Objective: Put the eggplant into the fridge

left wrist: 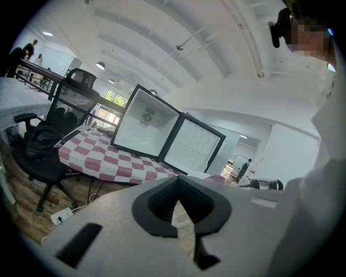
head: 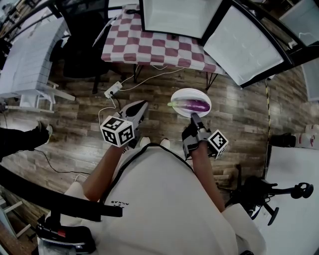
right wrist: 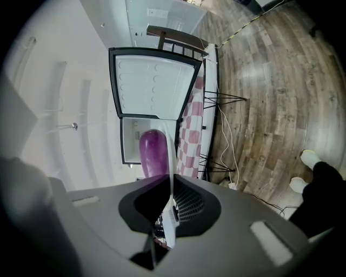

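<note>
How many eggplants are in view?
1. The eggplant lies on the white plate that the right gripper holds by its rim. More could be hidden inside the fridge.

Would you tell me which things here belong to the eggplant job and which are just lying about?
Job: eggplant, white plate under it, right gripper shut on the plate's rim, open fridge on the checkered table.
Lying about: power strip, office chair.
</note>
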Demonstrator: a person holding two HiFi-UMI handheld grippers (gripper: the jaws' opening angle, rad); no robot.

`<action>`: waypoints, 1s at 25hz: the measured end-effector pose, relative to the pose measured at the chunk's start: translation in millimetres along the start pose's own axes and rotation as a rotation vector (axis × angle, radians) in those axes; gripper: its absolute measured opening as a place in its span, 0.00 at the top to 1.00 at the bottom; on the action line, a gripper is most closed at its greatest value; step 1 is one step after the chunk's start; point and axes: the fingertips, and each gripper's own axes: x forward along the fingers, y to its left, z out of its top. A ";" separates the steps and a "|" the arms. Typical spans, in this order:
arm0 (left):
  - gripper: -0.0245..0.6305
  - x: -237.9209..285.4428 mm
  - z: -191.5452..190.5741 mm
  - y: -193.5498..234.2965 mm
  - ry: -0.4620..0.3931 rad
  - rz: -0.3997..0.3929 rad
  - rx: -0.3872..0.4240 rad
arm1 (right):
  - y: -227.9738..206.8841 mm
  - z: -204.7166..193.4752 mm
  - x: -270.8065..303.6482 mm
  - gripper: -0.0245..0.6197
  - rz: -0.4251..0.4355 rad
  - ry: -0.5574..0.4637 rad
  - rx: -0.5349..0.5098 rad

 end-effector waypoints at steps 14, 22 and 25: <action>0.95 -33.2 -3.4 25.0 0.003 -0.025 -0.021 | 7.2 -32.8 0.5 0.92 0.022 -0.034 -0.011; 0.95 -56.0 -10.4 38.9 0.010 -0.041 -0.021 | 5.5 -52.3 -2.4 0.92 0.030 -0.063 -0.010; 0.95 -66.6 -14.5 44.7 0.008 -0.037 -0.024 | 5.4 -60.3 -6.4 0.92 0.034 -0.071 -0.014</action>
